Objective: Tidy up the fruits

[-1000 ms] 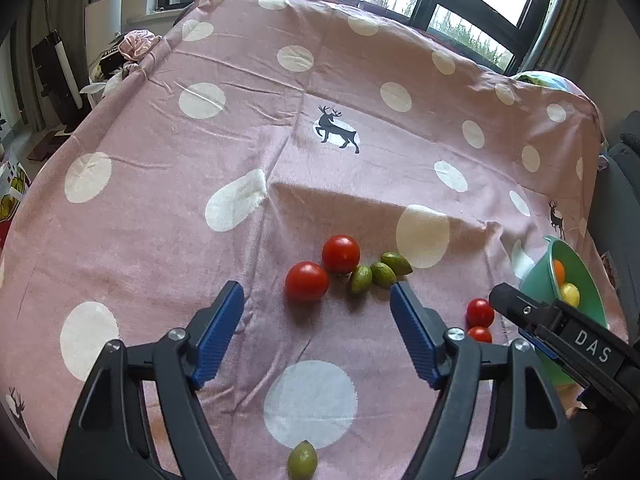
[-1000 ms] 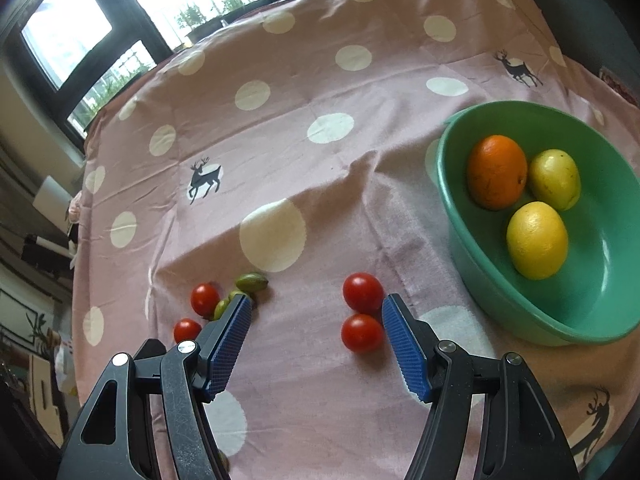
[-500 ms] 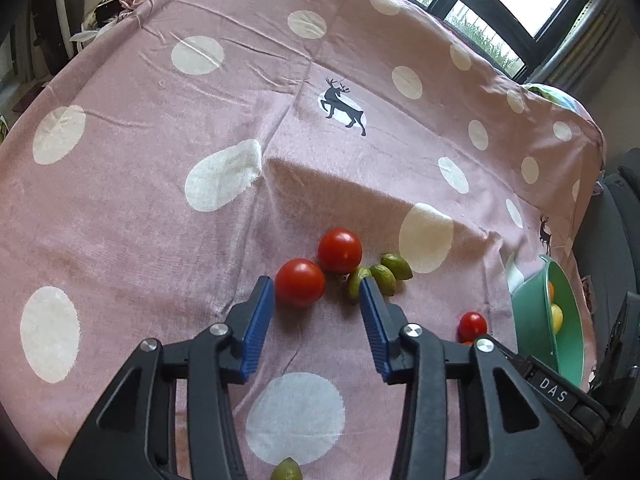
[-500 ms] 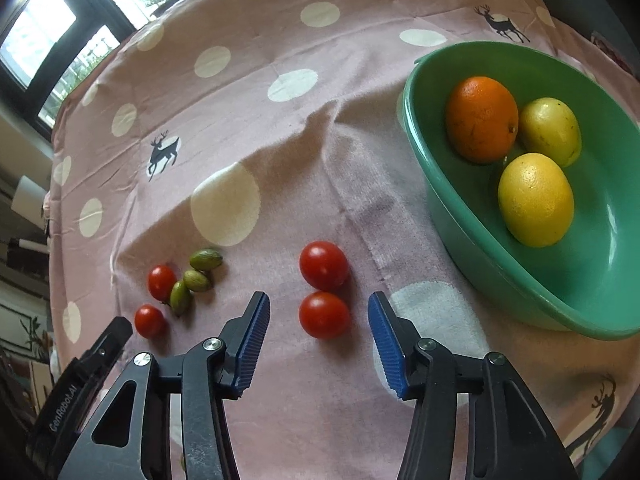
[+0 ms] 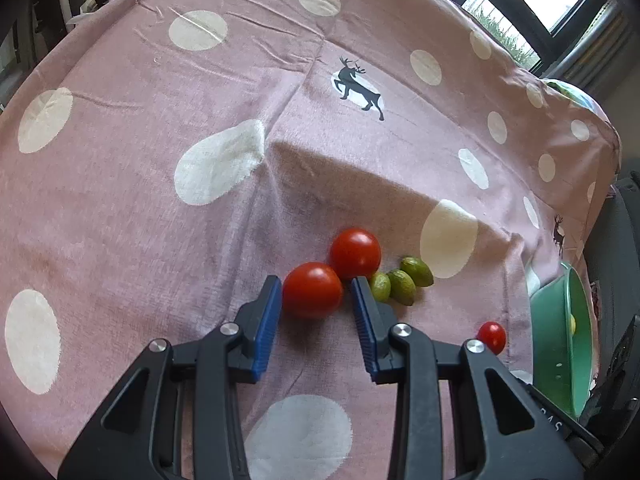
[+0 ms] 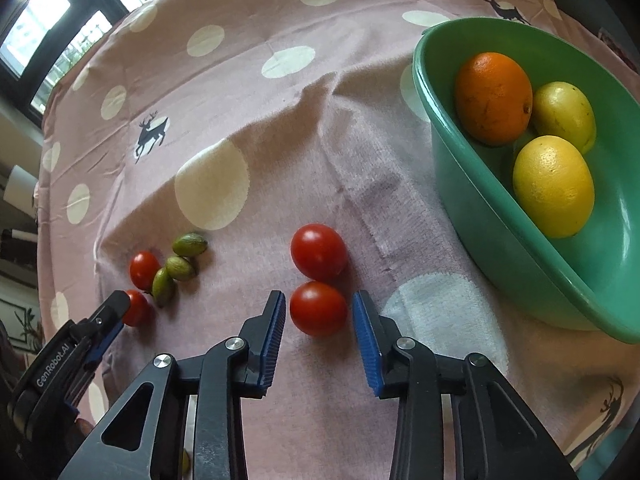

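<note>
Left claw (image 5: 316,296): jaws closing around the nearer tomato (image 5: 313,289) of one pair; the left blue pad is at the skin, the right pad just short of it, so no clamp yet.
Right claw (image 6: 319,312): jaws closing either side of the nearer tomato of the second pair (image 6: 318,308); a sliver of cloth shows at both pads, nothing gripped.
Tomatoes: four, all lying on the cloth in two touching pairs; in the right wrist view the left pair sits at 9 o'clock from the right pair.
Green olive-like fruits (image 5: 402,280): three, bunched together at 3 o'clock from the left pair, the nearest touching it.
Bowl (image 6: 480,216): one, green, at 2 o'clock from the right claw.
Bowl contents: one orange (image 6: 494,98) and two yellow citrus fruits (image 6: 554,186), touching one another.
Worktop cloth (image 5: 140,184): pink, with white dots and deer prints, creased.
Change from a second ago: both claws were spread wide and higher above the cloth; both have come down and narrowed onto a tomato each. No fruit has shifted.
</note>
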`<state>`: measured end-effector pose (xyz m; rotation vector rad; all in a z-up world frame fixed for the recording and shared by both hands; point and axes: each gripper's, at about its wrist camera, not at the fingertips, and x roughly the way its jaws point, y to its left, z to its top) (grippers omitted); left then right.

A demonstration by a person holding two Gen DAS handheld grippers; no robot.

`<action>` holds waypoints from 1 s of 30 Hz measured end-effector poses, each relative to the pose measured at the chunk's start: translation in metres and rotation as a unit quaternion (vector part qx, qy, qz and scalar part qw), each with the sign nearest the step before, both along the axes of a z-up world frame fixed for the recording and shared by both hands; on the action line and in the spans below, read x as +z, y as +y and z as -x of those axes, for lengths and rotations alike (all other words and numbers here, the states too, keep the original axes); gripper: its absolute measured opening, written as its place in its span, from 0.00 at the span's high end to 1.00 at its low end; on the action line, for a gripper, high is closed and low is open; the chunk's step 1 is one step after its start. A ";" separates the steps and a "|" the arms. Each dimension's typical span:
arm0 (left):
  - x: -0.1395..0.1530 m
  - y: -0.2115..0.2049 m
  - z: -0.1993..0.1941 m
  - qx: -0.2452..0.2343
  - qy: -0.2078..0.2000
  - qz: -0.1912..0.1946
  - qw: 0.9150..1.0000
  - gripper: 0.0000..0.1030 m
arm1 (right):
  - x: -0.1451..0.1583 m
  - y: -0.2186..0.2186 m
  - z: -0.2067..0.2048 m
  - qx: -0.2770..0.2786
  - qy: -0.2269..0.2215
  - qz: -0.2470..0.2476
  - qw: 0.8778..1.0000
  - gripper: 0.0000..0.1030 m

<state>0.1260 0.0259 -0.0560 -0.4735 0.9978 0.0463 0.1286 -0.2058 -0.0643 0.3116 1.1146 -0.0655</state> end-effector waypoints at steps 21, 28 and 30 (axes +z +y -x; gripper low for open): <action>0.003 -0.010 0.002 -0.005 -0.019 -0.028 0.999 0.69 | 0.001 0.007 -0.003 0.014 -0.006 0.008 1.000 0.70; 0.021 -0.015 0.014 -0.011 -0.050 -0.046 0.998 0.69 | 0.012 0.002 0.003 0.008 -0.023 0.006 1.000 0.70; 0.028 -0.017 0.019 -0.015 -0.065 -0.045 0.997 0.69 | 0.017 0.001 0.005 0.006 -0.032 0.005 0.999 0.70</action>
